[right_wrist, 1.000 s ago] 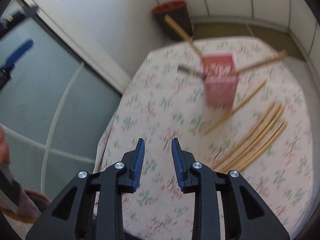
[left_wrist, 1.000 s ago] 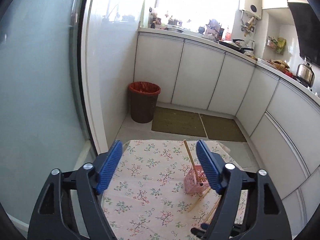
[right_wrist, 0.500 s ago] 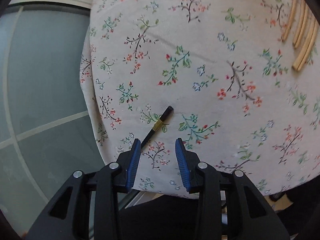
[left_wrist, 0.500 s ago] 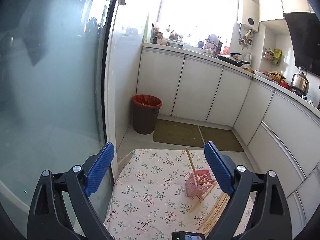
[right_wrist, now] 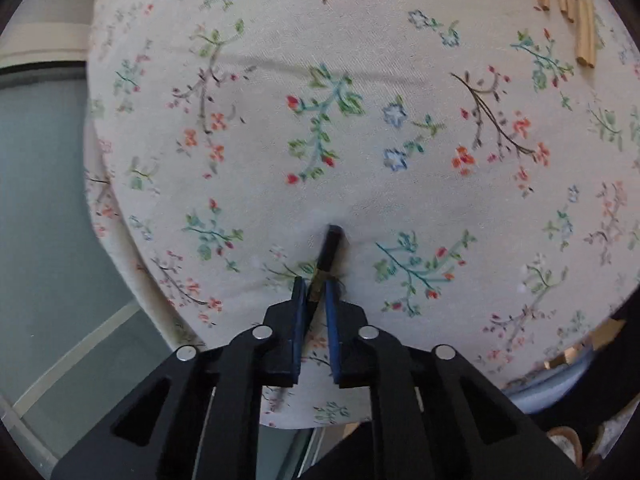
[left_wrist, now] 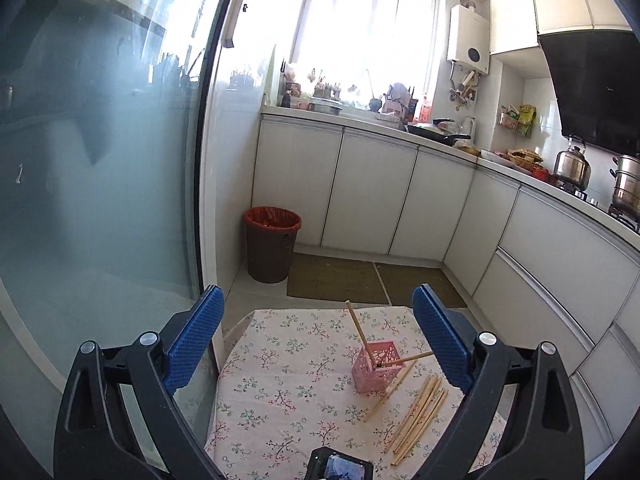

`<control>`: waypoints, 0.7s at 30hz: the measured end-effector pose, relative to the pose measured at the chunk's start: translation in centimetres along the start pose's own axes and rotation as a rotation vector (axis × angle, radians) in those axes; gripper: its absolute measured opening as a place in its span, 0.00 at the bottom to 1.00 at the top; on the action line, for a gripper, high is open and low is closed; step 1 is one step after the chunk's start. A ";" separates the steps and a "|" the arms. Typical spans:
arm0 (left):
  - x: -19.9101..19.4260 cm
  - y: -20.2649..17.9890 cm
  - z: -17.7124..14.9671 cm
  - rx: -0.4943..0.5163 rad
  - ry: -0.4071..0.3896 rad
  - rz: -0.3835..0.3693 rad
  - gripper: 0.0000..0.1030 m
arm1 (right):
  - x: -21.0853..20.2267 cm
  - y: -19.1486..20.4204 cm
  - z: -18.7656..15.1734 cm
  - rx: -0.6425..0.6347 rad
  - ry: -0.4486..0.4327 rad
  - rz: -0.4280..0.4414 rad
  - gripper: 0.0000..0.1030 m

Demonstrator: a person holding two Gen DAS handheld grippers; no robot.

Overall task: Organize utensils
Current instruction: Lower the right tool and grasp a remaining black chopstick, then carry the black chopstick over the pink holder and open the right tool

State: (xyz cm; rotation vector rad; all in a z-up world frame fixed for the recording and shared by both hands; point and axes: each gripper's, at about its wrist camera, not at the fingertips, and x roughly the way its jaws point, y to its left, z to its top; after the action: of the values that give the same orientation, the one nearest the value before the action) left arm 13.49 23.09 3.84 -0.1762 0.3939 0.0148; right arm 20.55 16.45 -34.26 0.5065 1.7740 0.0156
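Observation:
A pink slotted holder (left_wrist: pixel 376 366) stands on the floral tablecloth (left_wrist: pixel 280 380) with two wooden chopsticks (left_wrist: pixel 358 330) leaning in it. Several more wooden chopsticks (left_wrist: pixel 420 408) lie loose to its right; their ends (right_wrist: pixel 576 8) show at the top right of the right wrist view. My left gripper (left_wrist: pixel 318 294) hovers well above the table's near side, its jaws opening wide with nothing between them. My right gripper (right_wrist: pixel 314 284) points down at the cloth near the table's edge, shut on a black chopstick (right_wrist: pixel 330 248) whose end juts out ahead of the fingers.
A glass sliding door (left_wrist: pixel 100 160) runs close along the table's left. Beyond the table are a brown bin with a red liner (left_wrist: pixel 272 244), two floor mats (left_wrist: pixel 336 280) and white cabinets (left_wrist: pixel 372 196) curving round to the right.
My right gripper dropped to the cloth at the table's edge and closed on the black chopstick. My left gripper rose and drew back, its jaws spreading wider.

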 end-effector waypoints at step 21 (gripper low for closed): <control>4.3 -1.1 -0.3 -0.101 0.093 0.049 0.88 | -32.0 -7.8 -3.7 -0.401 -0.866 0.245 0.07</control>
State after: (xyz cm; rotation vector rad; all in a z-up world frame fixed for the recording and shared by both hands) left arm 17.42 21.90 2.14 -0.2678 0.4909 0.0750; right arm 20.15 -0.64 -5.90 0.3521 0.8245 0.2772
